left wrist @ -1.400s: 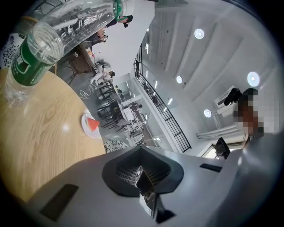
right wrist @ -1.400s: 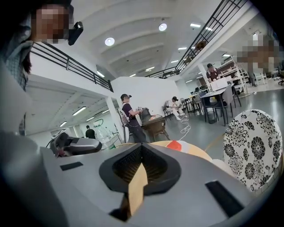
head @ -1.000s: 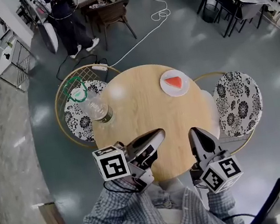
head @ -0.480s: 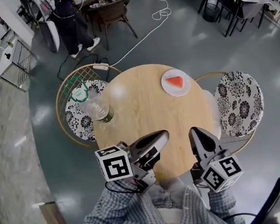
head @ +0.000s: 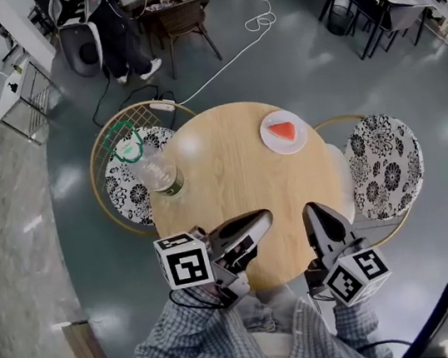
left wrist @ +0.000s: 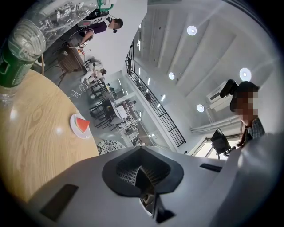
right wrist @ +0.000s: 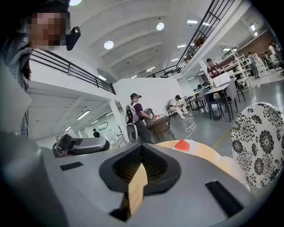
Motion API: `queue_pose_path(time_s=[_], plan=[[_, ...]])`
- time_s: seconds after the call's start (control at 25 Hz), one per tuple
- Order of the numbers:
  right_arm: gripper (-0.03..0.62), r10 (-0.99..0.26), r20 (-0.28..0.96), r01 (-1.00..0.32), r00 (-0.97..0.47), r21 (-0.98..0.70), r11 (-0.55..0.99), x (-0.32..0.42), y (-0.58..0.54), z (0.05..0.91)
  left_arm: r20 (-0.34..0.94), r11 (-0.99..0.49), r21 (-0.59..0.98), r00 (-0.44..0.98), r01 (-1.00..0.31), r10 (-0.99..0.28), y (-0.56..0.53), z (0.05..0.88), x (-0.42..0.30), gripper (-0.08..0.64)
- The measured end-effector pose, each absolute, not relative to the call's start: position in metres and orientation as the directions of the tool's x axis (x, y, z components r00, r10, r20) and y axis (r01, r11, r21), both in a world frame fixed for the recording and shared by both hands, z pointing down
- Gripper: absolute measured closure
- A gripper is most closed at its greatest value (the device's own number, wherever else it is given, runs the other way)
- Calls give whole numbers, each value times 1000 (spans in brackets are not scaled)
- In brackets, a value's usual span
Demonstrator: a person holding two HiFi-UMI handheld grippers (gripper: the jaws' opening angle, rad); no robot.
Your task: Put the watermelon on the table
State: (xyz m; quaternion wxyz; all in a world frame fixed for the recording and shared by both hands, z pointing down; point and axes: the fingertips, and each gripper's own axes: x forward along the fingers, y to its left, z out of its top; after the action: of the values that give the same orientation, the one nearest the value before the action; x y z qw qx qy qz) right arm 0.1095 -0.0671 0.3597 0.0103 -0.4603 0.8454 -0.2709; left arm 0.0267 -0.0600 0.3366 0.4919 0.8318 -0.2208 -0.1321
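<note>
Red watermelon (head: 282,131) lies on a plate (head: 269,144), far right on the table (head: 224,178); near, left gripper (head: 263,215) and right gripper (head: 310,210) have jaws pressed together.

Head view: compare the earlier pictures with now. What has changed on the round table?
Nothing on the table moved. The left gripper and right gripper hover shut at its near edge as before; the watermelon stays on its plate, and the bottle keeps its place.
</note>
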Motion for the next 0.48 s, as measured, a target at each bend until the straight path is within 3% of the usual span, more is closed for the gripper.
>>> queue_pose_path(time_s=[0.48], plan=[[584, -776, 240, -771, -584, -462, 437, 109, -67, 362, -21, -420, 882, 872, -215, -490, -58, 336, 29, 554]])
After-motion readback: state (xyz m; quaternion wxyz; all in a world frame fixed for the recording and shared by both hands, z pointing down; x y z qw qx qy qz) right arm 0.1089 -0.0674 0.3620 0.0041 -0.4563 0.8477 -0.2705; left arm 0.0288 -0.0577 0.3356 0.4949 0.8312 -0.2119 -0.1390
